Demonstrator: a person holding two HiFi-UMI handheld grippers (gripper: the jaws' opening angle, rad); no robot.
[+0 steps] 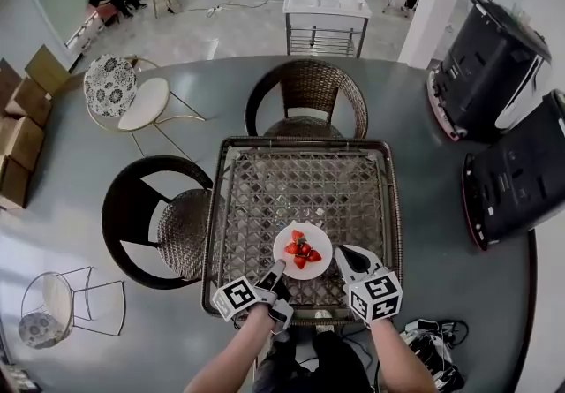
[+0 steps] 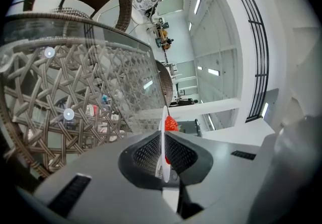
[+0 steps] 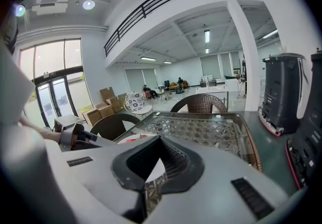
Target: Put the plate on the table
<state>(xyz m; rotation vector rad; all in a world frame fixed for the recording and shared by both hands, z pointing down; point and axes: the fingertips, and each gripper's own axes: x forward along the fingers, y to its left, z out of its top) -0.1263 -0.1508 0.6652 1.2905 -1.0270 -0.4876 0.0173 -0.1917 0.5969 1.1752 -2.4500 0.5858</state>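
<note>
Here the left gripper (image 1: 276,271) has its fingers pinched on the near-left rim of the plate (image 1: 286,241) of strawberries (image 1: 302,251). The right gripper (image 1: 343,257) fingers close on its right rim. Both forearms reach forward side by side over the table (image 1: 265,188).

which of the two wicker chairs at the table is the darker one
The chair on the table's left; the far-side chair is lighter brown.
</note>
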